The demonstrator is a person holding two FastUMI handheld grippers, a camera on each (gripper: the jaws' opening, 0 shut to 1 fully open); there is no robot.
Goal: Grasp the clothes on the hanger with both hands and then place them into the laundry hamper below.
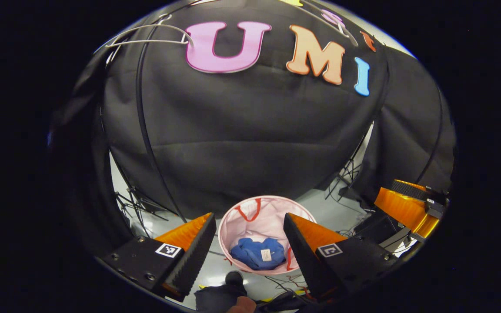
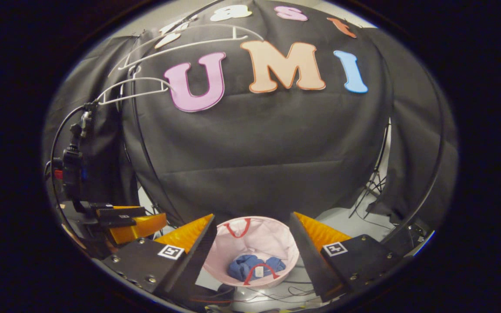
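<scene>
From my end the left gripper point(image 1: 248, 243) is wide open with nothing in it, the blue clothes point(image 1: 257, 254) sit bunched inside the pink hamper point(image 1: 272, 211) below, and the right gripper point(image 2: 250, 248) is open and empty too.

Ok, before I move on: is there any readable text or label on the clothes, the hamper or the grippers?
White tag on the blue garment in the pink hamper: too small to read.
Square markers on the left gripper and the right gripper: black-and-white patterns, no words.
Hamper itself: no text visible.
</scene>
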